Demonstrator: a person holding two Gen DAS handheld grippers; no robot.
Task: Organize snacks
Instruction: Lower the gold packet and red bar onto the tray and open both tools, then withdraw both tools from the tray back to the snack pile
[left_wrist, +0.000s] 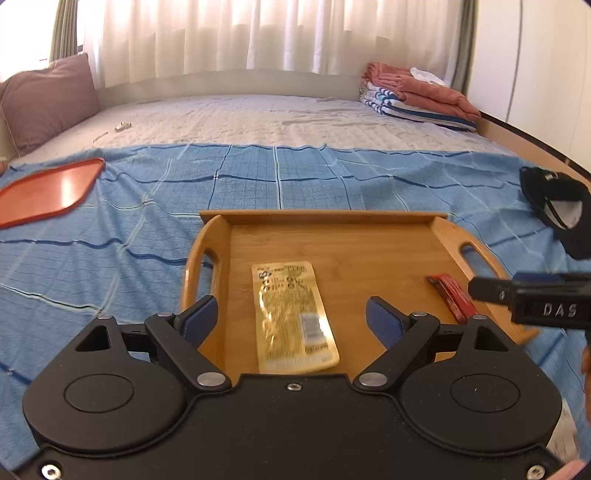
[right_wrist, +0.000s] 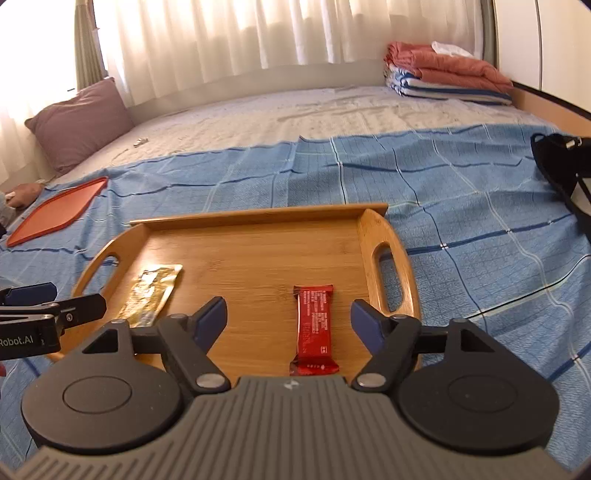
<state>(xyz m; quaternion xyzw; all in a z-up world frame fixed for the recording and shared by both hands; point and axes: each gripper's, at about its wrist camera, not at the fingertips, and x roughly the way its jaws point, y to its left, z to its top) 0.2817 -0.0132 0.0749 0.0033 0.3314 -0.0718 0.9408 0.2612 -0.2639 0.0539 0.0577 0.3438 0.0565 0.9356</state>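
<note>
A wooden tray (left_wrist: 332, 236) (right_wrist: 258, 254) with cut-out handles sits on the blue checked cloth. A gold snack packet (left_wrist: 291, 317) (right_wrist: 151, 295) lies flat in its left half. A red snack bar (left_wrist: 452, 297) (right_wrist: 314, 328) lies flat in its right half. My left gripper (left_wrist: 291, 317) hovers above the gold packet, jaws wide apart, pads off it. My right gripper (right_wrist: 288, 321) hovers above the red bar, also wide apart and not touching it. Each gripper's fingers show at the edge of the other's view.
An orange-red flat lid (left_wrist: 48, 192) (right_wrist: 59, 210) lies on the cloth to the left. A black cap (left_wrist: 557, 210) (right_wrist: 561, 162) sits at the right. A purple pillow (left_wrist: 44, 99) and folded towels (left_wrist: 417, 92) rest at the far side of the bed.
</note>
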